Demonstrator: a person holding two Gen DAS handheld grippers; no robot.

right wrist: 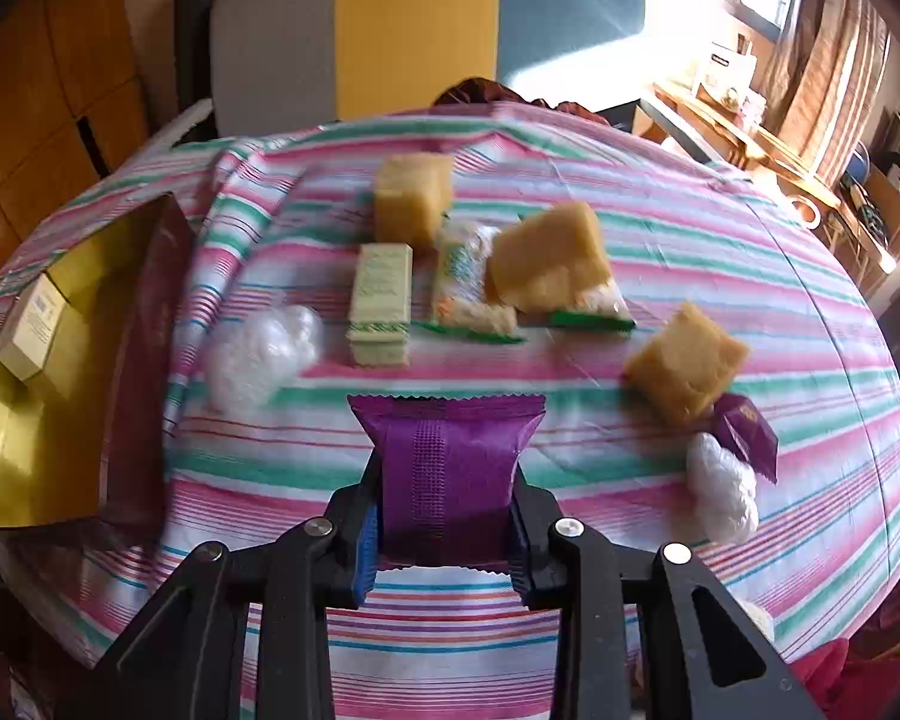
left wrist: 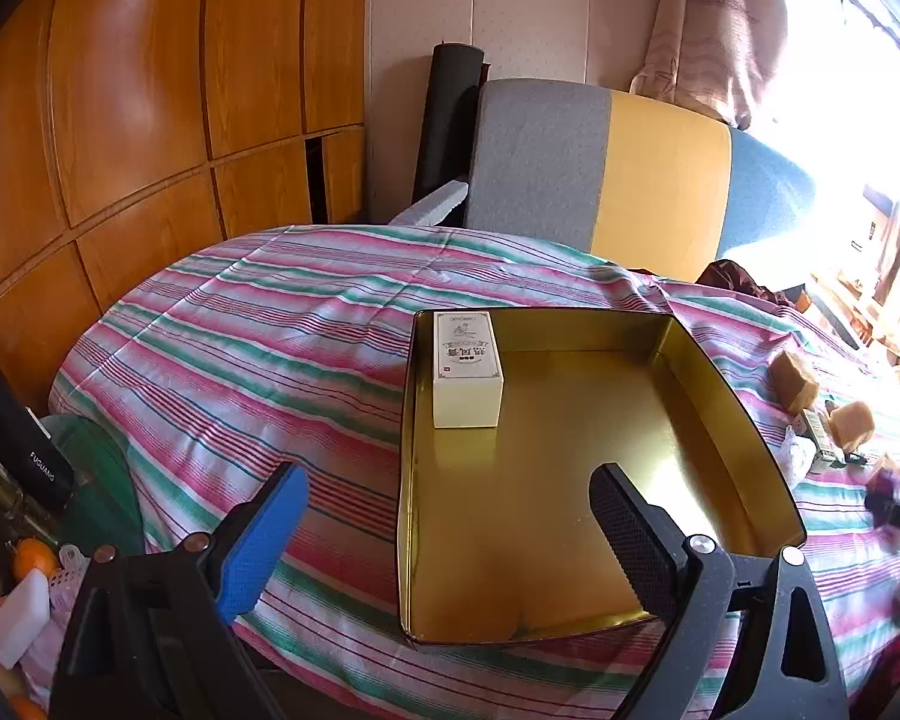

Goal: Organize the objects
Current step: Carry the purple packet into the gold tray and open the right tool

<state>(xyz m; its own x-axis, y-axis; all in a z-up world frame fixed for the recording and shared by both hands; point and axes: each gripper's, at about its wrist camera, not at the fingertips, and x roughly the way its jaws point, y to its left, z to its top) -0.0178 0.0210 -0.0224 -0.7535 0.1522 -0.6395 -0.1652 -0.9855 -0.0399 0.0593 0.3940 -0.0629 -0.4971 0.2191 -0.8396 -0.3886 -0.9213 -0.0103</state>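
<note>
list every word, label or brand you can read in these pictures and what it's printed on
"FUGUANG": white letters on the black cylindrical bottle at the left edge of the left wrist view.
White rectangular box in the gold metal tin: printed label with characters, too small to read.
Pale green rectangular box on the striped cloth: print blurred, unreadable.
Small purple foil packet: gold emblem, unreadable.

In the left wrist view the gold tin [left wrist: 744, 420] stands open-topped at centre, its floor bare except for a white box [left wrist: 467, 375] in its upper-left corner, and the striped cloth [left wrist: 240, 348] to its left lies free. In the right wrist view snacks crowd the centre: a pale green box [right wrist: 381, 306], yellow cake blocks [right wrist: 413, 195], and clear wrappers [right wrist: 258, 354]. The lower cloth is open.
</note>
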